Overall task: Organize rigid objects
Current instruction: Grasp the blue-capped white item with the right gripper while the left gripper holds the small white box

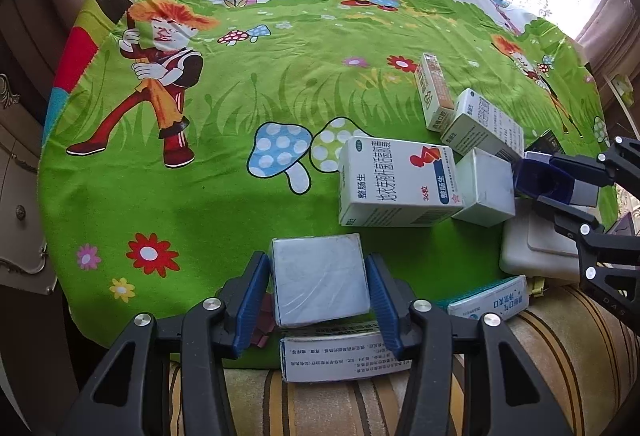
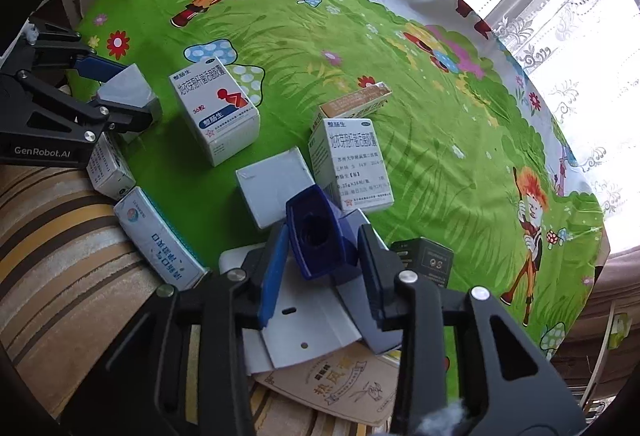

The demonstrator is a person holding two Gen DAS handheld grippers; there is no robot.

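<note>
Over the green cartoon cloth (image 1: 208, 204), the left claw (image 1: 319, 290) clamps a grey-white box (image 1: 320, 286).

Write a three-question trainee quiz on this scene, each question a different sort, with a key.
1. True or false: the left hand-held gripper holds a plain white box.
2. The right hand-held gripper grips: A) a black box, B) a blue flip-top case, C) nothing.
3. Fill in: the boxes lie on a cartoon-printed ____ cloth.

Key: 1 true; 2 B; 3 green.
</note>
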